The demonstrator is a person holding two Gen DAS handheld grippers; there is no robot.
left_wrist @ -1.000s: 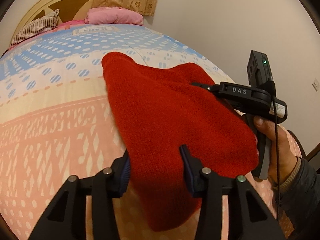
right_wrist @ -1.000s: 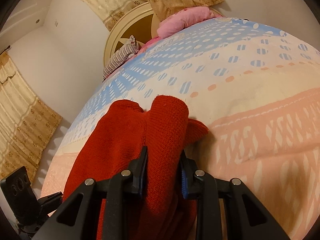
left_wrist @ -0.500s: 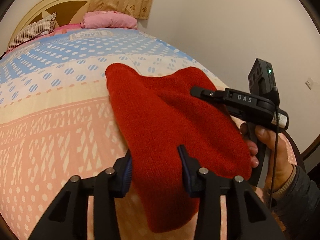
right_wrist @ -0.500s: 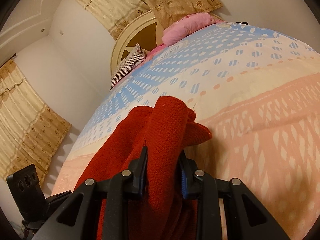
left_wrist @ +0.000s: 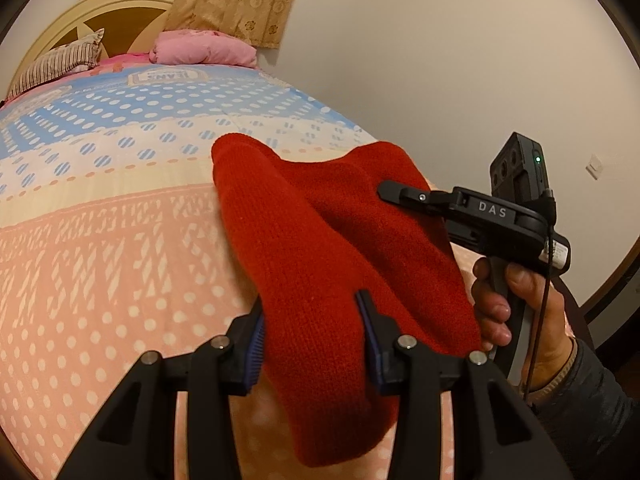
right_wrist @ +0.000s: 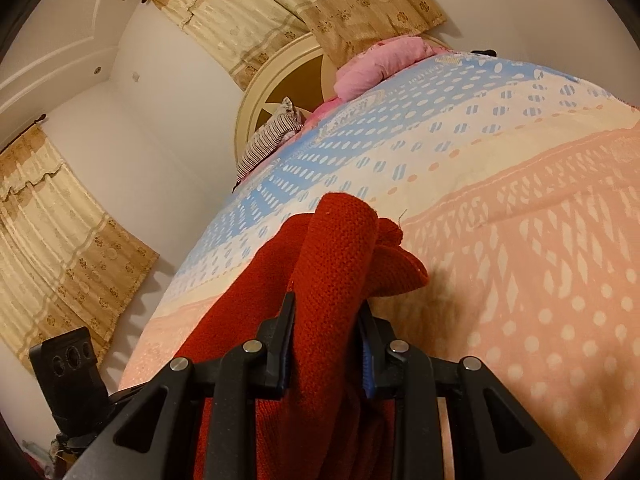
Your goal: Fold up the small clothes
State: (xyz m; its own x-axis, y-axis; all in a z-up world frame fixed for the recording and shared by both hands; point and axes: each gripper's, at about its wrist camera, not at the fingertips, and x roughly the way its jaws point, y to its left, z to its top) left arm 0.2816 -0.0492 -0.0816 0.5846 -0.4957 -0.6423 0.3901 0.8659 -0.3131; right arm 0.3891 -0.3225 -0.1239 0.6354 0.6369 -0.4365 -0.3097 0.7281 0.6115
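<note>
Red knitted garment (left_wrist: 320,264), chunky wool, bunched into thick folds in my grip at two spots. Lifted in the middle, draped over the peach-and-blue patterned bedspread (left_wrist: 100,248). Far end humps into two rounded peaks; near edge hangs loose below my fingers. One fold rolled thick (right_wrist: 340,248).

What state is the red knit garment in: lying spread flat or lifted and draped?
Lifted and draped: the red knit garment hangs bunched between both grippers.

cream walls (left_wrist: 440,60), gold curtains (right_wrist: 60,240), arched headboard (left_wrist: 116,8), patterned bed (left_wrist: 100,240)
</note>
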